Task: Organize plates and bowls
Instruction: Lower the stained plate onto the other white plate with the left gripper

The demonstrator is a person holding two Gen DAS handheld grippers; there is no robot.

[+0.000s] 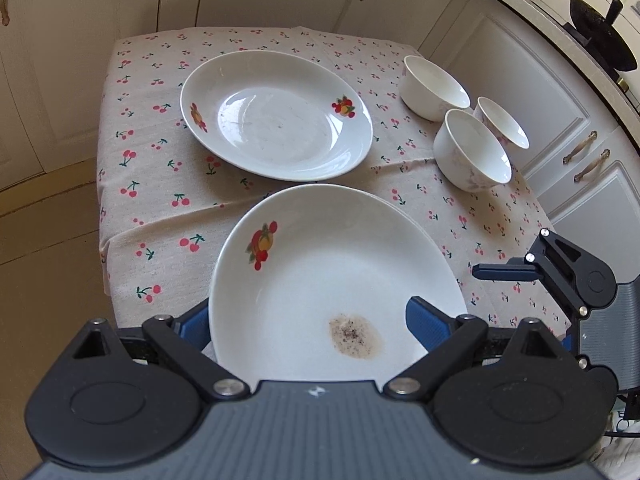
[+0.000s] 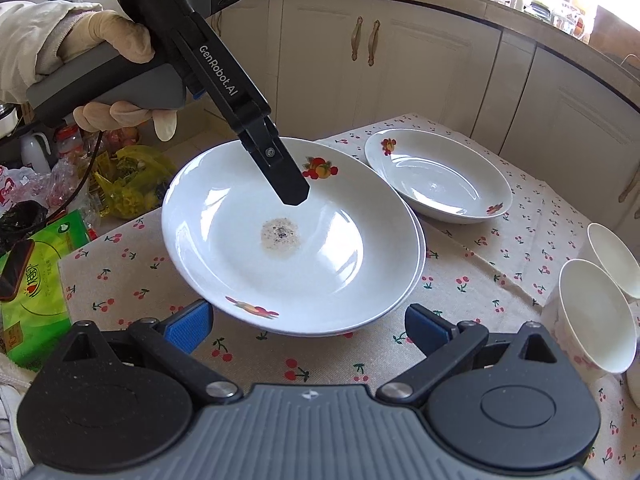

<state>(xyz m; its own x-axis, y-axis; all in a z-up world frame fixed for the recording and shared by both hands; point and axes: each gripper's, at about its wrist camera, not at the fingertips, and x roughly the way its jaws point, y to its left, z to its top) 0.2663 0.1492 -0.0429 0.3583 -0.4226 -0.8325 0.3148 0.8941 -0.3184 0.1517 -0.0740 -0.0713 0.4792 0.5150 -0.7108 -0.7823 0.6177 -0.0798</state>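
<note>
Plate stacking looks like the step in hand, and it all turns on where the second plate sits: straight ahead of the left gripper, just past the far rim of the stained plate, with a strip of desk showing between them. The stained plate is right under that gripper, and what looks like another rim can be made out beneath it, so it's probably stacked already. The left jaws are spread wide and aren't clamped on anything. One pad is hidden behind the plate's left edge and the other hangs over its inside. That gripper is held in a gloved hand and pitched steeply down. The right gripper is parked low in front of the near rim, jaws apart and nothing between them. The bowls are bunched ahead and to the right, closer to the right gripper, so they'd likely be handled from that side. Being round, the plates can be taken from any side.
</note>
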